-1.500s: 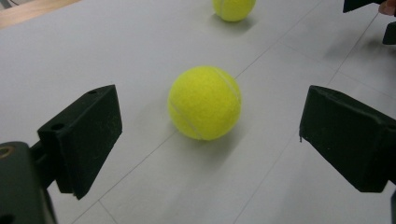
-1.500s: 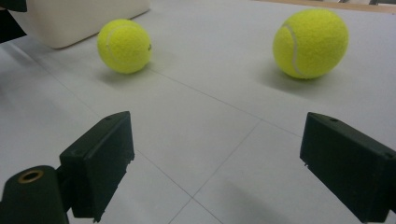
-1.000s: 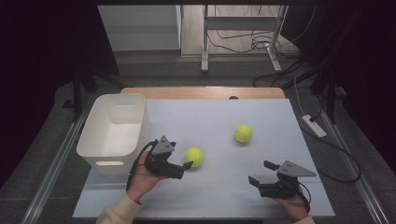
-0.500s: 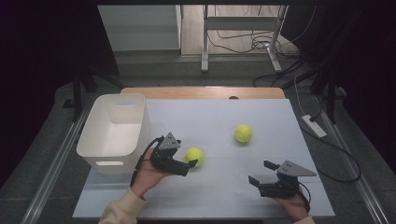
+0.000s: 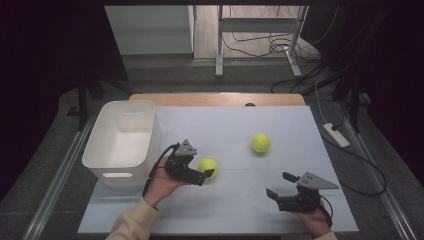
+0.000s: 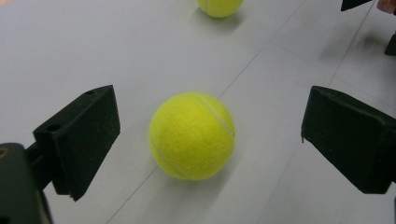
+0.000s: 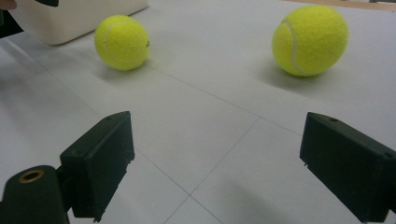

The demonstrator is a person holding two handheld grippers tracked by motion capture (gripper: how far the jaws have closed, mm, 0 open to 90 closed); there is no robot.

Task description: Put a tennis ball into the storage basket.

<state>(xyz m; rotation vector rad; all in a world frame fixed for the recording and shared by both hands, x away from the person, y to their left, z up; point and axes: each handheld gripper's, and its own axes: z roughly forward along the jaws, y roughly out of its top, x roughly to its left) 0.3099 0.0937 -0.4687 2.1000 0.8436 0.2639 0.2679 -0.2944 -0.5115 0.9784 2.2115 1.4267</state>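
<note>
Left tool [image 5: 209, 173] nearer tennis ball [image 5: 207, 165]

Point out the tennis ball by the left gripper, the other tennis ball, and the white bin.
near tennis ball [image 6: 192, 135], left gripper view, middle of its felt.
far tennis ball [image 5: 260, 143], high view, its top face.
white bin [image 5: 150, 131], high view, right wall's rim.

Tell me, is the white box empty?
Looks empty: the white box shows only bare inside walls and floor, and both tennis balls lie outside on the table.
</note>
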